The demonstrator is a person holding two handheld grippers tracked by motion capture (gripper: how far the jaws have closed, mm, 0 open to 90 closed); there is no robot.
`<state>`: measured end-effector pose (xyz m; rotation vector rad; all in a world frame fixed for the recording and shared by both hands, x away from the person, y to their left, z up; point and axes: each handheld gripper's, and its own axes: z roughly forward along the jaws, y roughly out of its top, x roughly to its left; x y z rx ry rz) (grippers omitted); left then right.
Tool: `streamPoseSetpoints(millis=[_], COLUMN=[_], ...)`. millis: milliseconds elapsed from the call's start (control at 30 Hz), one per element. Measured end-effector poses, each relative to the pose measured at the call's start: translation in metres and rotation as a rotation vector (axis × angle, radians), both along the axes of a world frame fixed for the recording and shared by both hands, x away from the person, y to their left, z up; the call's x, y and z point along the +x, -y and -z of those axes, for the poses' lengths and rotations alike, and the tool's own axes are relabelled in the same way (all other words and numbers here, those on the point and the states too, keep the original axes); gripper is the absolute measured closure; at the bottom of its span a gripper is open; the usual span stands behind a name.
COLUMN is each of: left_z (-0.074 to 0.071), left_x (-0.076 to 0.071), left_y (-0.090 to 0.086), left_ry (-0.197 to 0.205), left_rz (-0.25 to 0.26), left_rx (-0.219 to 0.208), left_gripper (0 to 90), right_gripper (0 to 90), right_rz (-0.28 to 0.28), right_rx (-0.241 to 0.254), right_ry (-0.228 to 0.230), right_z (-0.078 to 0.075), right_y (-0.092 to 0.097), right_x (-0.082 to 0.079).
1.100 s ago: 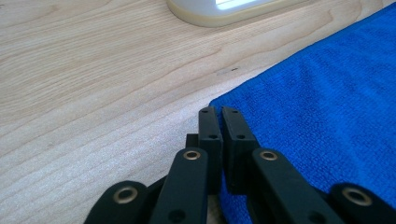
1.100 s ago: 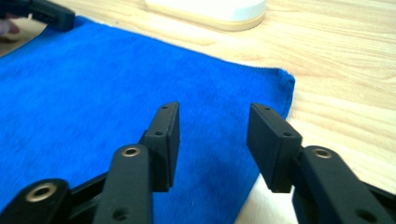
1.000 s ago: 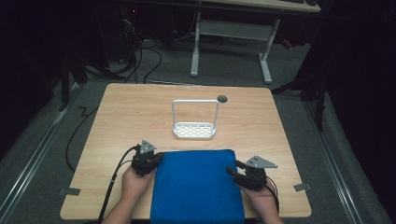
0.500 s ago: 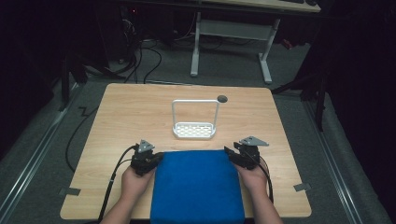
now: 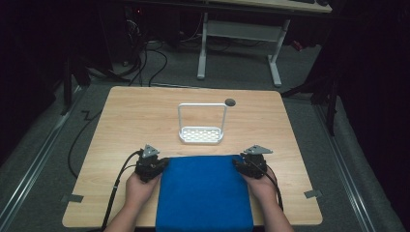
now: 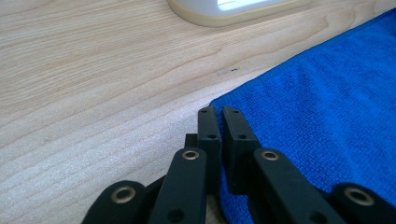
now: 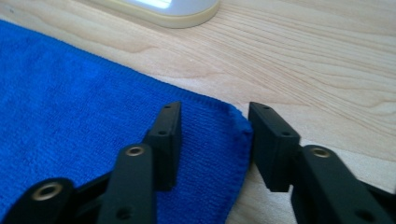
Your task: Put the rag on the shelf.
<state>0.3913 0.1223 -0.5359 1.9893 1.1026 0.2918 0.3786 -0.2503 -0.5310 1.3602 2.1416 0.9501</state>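
Lying flat at the near edge of the wooden table point(image 5: 125, 121), a blue towel point(image 5: 203, 193) has a gripper at each far corner. The left gripper point(image 6: 218, 114) is clenched on the towel's left corner, while the right gripper point(image 7: 212, 119) is spread, its jaws straddling the right corner. A white wire-handled rack point(image 5: 201, 134) stands just beyond the towel.
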Motion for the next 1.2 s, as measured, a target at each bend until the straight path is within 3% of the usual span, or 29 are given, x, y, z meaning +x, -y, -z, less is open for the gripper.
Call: streamPoseSetpoints(millis=[67, 133, 167, 200, 267, 433, 567, 700, 800, 833, 967, 1067, 1200], left_z=[0.000, 0.000, 0.000, 0.000, 0.000, 0.000, -0.001, -0.005, -0.010, -0.012, -0.026, -0.030, -0.037], left_x=[0.000, 0.000, 0.000, 0.000, 0.000, -0.002, -0.003, -0.006, -0.009, -0.010, -0.018, -0.024, -0.033], left_y=[0.000, 0.000, 0.000, -0.001, -0.001, -0.001, -0.004, -0.008, -0.010, -0.010, -0.011, -0.011, -0.013], left_ry=[-0.001, -0.004, -0.004, -0.005, -0.006, 0.010, 0.024, 0.050, 0.080, 0.095, 0.183, 0.215, 0.265], left_rz=[0.001, 0.002, 0.002, 0.003, 0.008, 0.011, 0.010, 0.001, -0.013, -0.015, -0.026, -0.026, -0.026], left_rx=[-0.003, -0.009, -0.009, -0.011, -0.008, -0.009, -0.038, -0.070, -0.085, -0.090, -0.132, -0.128, -0.128], left_gripper=[86.9, 86.9, 86.9, 87.0, 87.0, 87.5, 87.7, 87.8, 87.9, 87.9, 88.0, 88.0, 88.0], right_gripper=[61.5, 74.4, 74.4, 81.6, 85.4, 87.4, 87.5, 87.5, 87.6, 87.6, 87.6, 87.6, 87.5], right_rz=[-0.002, -0.020, -0.020, -0.036, -0.044, -0.064, -0.080, -0.071, -0.072, -0.072, -0.076, -0.078, -0.082], right_rx=[-0.004, -0.007, -0.007, -0.007, -0.008, -0.002, -0.008, 0.023, 0.051, 0.051, 0.065, 0.081, 0.144], right_ry=[0.000, 0.005, 0.005, 0.005, 0.003, 0.000, 0.052, 0.107, 0.164, 0.164, 0.224, 0.237, 0.280], right_z=[0.000, 0.000, 0.000, 0.000, 0.000, -0.002, -0.008, -0.018, -0.028, -0.028, -0.038, -0.042, -0.055], right_y=[-0.001, -0.005, -0.005, -0.007, -0.008, -0.011, -0.013, -0.012, -0.011, -0.011, -0.011, -0.010, -0.009], right_x=[-0.001, -0.003, -0.003, -0.004, -0.004, -0.007, -0.012, -0.019, -0.026, -0.026, -0.032, -0.034, -0.036])
